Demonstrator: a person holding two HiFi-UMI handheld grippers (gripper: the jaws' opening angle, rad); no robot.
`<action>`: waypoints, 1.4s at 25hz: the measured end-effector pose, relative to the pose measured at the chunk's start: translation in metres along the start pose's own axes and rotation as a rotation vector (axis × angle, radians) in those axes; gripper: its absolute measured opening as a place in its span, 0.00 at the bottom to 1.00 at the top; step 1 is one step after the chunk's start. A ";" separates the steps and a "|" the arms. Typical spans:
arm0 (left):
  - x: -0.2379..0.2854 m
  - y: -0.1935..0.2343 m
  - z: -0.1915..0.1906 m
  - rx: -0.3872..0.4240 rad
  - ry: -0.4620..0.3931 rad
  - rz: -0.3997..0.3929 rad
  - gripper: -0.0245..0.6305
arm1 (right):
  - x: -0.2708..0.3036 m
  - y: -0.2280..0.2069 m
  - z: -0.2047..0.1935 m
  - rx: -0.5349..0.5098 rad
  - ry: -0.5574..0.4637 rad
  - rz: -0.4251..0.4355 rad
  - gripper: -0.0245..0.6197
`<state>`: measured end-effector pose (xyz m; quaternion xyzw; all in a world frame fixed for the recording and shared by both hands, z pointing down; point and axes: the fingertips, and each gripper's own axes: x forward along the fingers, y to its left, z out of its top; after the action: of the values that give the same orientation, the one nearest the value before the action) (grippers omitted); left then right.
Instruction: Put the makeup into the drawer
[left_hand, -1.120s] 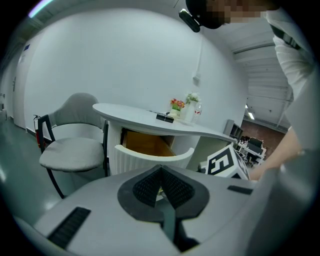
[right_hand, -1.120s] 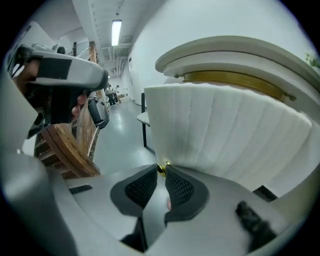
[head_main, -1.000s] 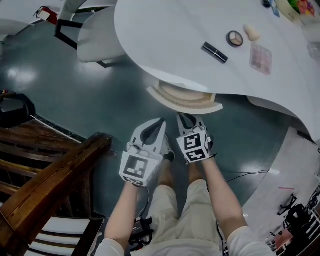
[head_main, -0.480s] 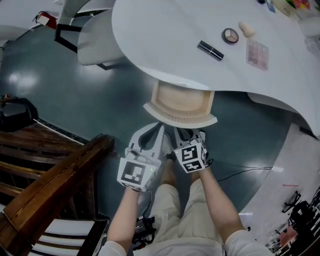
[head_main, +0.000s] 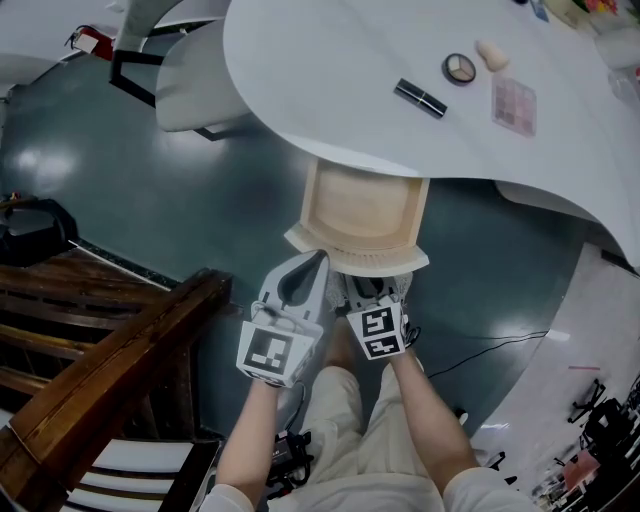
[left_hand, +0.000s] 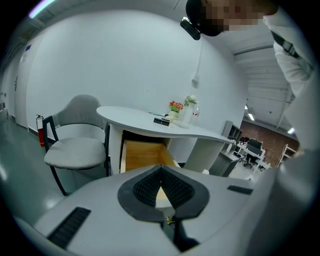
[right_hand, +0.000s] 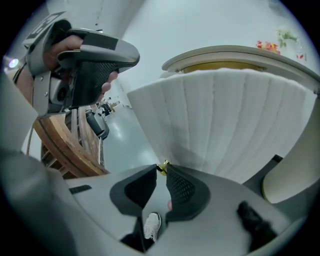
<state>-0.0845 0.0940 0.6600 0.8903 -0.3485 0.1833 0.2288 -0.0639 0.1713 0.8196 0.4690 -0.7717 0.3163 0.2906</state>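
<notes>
Four makeup pieces (head_main: 459, 68) are lying on the table (head_main: 300, 60), head view; the drawer (head_main: 363, 205) is standing open, empty. Left gripper view: the left gripper (left_hand: 161, 168) is sitting closed on nothing. Right gripper view: we are pinching the knob (right_hand: 163, 166) with the right gripper (right_hand: 162, 169); all loading is waiting.

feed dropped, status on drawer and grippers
Right gripper shut on small gold drawer knob; left gripper shut, empty. Pale wooden drawer open. Black lipstick tube, round compact, pink palette on white table. Nothing blocking.
</notes>
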 end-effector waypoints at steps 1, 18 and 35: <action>0.000 0.000 0.000 -0.004 -0.001 0.001 0.05 | 0.000 0.000 0.000 0.006 -0.001 0.001 0.14; -0.021 -0.009 0.002 0.005 0.037 -0.005 0.05 | -0.035 0.010 0.009 -0.022 0.054 0.127 0.23; -0.084 -0.091 0.117 0.020 -0.031 -0.064 0.05 | -0.224 0.021 0.170 -0.115 -0.171 0.179 0.16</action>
<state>-0.0584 0.1359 0.4967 0.9059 -0.3217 0.1656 0.2200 -0.0207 0.1701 0.5406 0.4062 -0.8493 0.2549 0.2207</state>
